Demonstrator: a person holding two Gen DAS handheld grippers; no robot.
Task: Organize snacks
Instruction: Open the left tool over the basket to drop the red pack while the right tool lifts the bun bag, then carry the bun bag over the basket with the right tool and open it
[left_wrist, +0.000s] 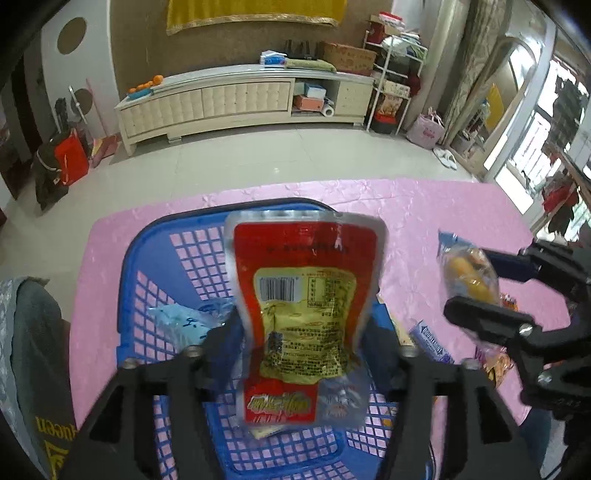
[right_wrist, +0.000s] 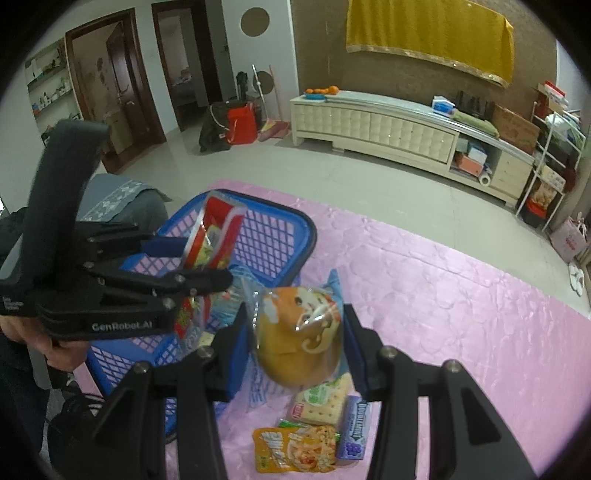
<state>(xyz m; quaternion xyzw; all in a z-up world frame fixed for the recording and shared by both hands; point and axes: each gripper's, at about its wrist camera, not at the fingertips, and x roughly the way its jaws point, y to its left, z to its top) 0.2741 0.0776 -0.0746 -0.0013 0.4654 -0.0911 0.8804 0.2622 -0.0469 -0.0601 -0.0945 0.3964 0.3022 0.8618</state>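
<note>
2 grippers over a pink table, each with a snack packet between its fingers.

The left gripper (left_wrist: 301, 332) stands wide open above the blue basket (left_wrist: 177, 258); the red and yellow pouch (left_wrist: 306, 295) hangs between its spread fingers, the pads set apart from the pouch's edges, so it is not squeezed. The right gripper (right_wrist: 295, 332) is partly closed, its blue pads pressing both sides of a clear-wrapped bun packet (right_wrist: 299, 332), held just beside the basket's near corner. A pale blue packet (left_wrist: 181, 321) lies inside the basket. Under the right gripper, on the pink tablecloth (right_wrist: 443, 295), lie 3 more snacks close together: a cracker packet (right_wrist: 321, 402), an orange noodle-print sachet (right_wrist: 295, 450) and a purple gum box (right_wrist: 354, 428).
</note>
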